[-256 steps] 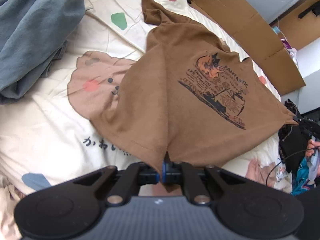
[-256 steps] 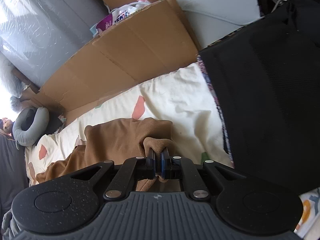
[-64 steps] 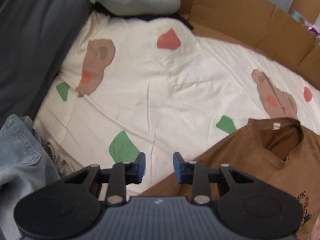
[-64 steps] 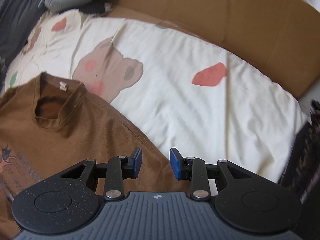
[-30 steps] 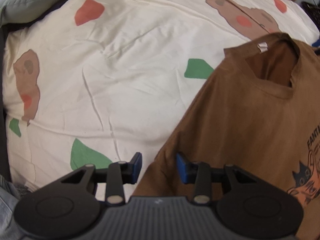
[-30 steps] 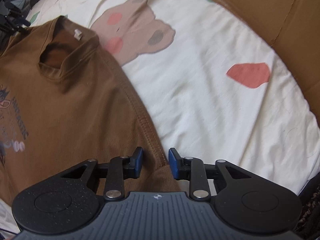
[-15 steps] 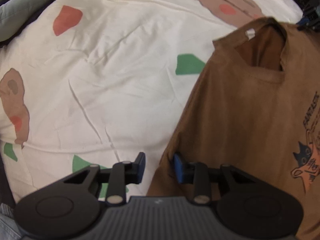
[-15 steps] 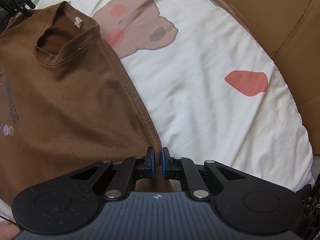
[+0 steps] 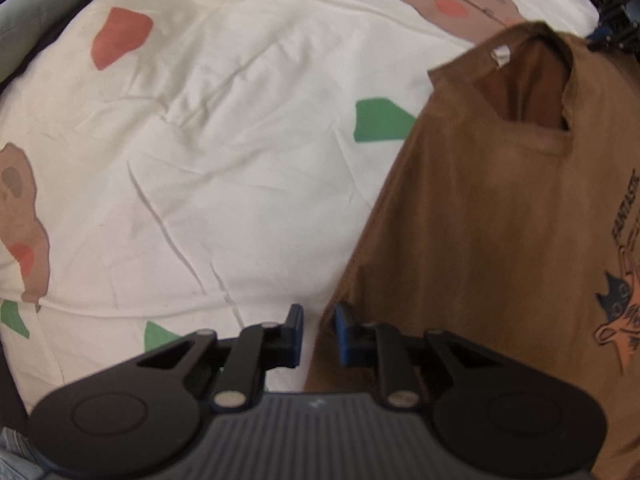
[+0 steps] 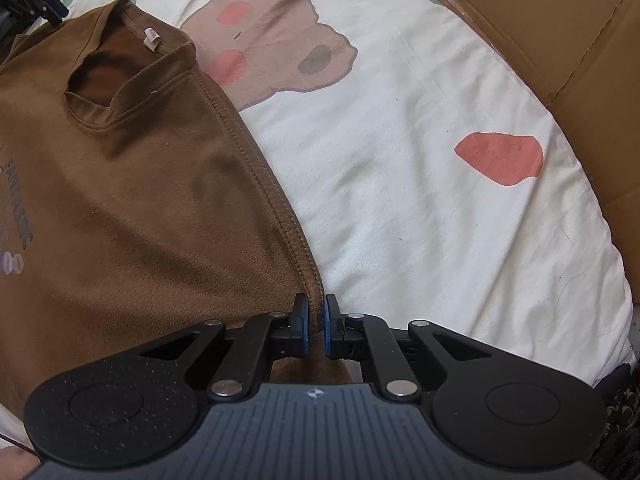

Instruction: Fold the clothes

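A brown T-shirt (image 9: 500,240) with a cat print lies face up on the cream bedsheet (image 9: 220,140), its collar and white label toward the far side. My left gripper (image 9: 319,328) points down at the shirt's left shoulder edge. Its jaws are closing, and the brown hem sits between them with a gap still showing. In the right wrist view the T-shirt (image 10: 140,200) fills the left side. My right gripper (image 10: 315,328) is shut on its stitched sleeve seam, with brown cloth pinched between the blue pads.
The bedsheet (image 10: 420,200) carries bear, red and green patches. A cardboard wall (image 10: 560,20) runs along its far right side. A grey pillow (image 9: 40,12) lies at the upper left, denim (image 9: 12,448) at the lower left. Dark gear (image 9: 612,0) sits past the collar.
The right jaws have closed onto the shirt's sleeve seam. The left jaws have narrowed around the shirt's other edge, and the left view has rolled slightly.
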`<state>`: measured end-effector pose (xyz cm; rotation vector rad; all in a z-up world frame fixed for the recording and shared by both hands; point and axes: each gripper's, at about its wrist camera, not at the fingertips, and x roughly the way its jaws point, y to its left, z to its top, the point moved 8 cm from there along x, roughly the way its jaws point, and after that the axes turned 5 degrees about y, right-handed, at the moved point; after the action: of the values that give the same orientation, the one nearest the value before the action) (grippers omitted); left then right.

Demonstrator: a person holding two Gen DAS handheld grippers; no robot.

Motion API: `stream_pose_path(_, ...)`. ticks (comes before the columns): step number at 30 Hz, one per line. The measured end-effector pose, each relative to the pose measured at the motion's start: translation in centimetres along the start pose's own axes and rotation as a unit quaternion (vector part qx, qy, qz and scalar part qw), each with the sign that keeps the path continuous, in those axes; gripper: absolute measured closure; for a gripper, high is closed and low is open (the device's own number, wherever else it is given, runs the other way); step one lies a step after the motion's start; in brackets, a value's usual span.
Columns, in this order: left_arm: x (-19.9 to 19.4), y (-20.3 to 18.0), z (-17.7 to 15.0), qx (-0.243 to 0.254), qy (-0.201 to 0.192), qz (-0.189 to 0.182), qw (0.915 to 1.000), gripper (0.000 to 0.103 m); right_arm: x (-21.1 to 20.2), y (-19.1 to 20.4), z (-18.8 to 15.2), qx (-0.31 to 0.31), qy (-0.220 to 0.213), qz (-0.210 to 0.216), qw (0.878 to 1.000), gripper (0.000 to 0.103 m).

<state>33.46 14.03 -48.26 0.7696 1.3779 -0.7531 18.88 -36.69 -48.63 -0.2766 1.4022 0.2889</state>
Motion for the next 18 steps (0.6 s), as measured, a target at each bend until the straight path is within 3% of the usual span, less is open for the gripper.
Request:
stream_pose_path(13, 1.0, -1.6, -0.3, 0.035, 0.018, 0.023, 0.9989, 0.088, 0.0, 0.3, 0.1, 0.007, 0.001, -0.008, 1.000, 0.098)
stream_pose_path(18, 0.9, -1.4, -0.8, 0.021, 0.011, 0.024, 0.9994, 0.088, 0.1, 1.0, 0.1, 0.009, 0.000, -0.034, 0.999, 0.098)
